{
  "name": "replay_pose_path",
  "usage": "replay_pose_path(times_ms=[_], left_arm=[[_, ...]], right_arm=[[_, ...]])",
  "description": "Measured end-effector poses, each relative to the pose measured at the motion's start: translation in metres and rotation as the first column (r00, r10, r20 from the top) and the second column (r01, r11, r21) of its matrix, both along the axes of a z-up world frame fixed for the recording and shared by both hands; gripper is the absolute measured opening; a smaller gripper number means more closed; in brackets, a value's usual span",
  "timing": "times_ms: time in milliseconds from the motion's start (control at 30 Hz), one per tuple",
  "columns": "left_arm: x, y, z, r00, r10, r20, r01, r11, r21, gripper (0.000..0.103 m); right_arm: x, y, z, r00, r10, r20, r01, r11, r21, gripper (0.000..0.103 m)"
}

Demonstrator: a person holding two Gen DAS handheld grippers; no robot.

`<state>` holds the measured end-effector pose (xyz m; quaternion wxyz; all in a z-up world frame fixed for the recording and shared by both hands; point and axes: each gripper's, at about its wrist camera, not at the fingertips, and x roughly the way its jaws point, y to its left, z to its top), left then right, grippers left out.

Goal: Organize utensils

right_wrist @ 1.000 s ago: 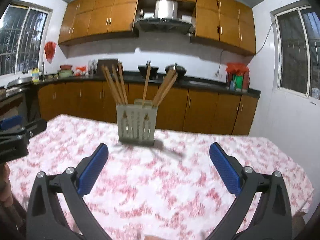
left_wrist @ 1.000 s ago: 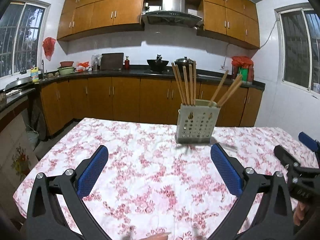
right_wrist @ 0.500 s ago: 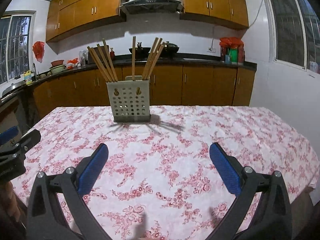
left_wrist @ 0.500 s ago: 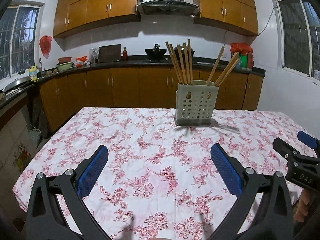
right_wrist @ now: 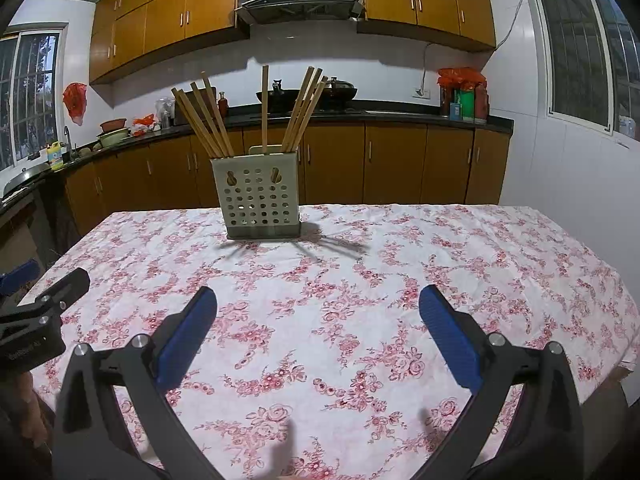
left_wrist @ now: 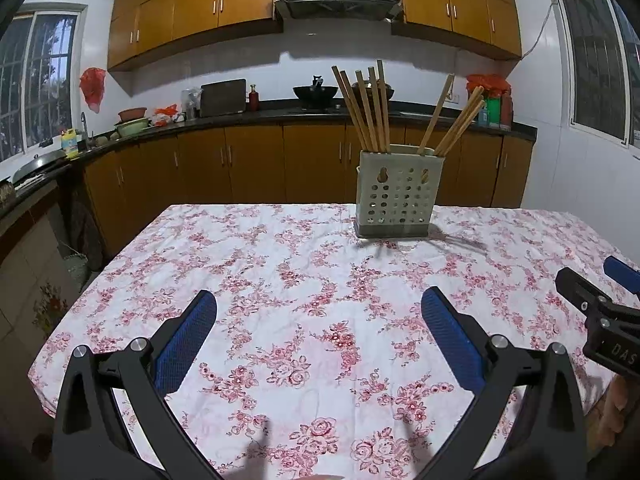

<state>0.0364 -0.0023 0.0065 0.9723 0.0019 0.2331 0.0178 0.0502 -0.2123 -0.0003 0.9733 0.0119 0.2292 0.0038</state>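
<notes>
A pale perforated utensil holder (left_wrist: 399,197) stands upright at the far side of the table, with several wooden chopsticks (left_wrist: 370,109) leaning in its compartments. It also shows in the right wrist view (right_wrist: 258,199), with its chopsticks (right_wrist: 208,118). My left gripper (left_wrist: 319,308) is open and empty, well short of the holder. My right gripper (right_wrist: 318,306) is open and empty, also back from it. The right gripper shows at the right edge of the left wrist view (left_wrist: 600,312); the left gripper shows at the left edge of the right wrist view (right_wrist: 36,312).
The table wears a white cloth with red flowers (left_wrist: 304,280). Wooden kitchen cabinets and a dark counter (left_wrist: 240,120) with pots run behind it. A white wall with a window (right_wrist: 580,48) is on the right.
Both grippers have pulled back and risen away from the holder, which now looks smaller and farther. Both stayed open and empty.
</notes>
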Motion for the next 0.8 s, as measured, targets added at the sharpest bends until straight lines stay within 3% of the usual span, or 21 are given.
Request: replay_pose_path(times_ms=[800], left_arm=[[0.0001,-0.0012,-0.0004,1.000,0.000,0.000,0.000,1.000,-0.003,0.101]], right_arm=[[-0.0004,-0.0017,0.0008,1.000,0.001,0.005,-0.001,1.000,-0.002,0.099]])
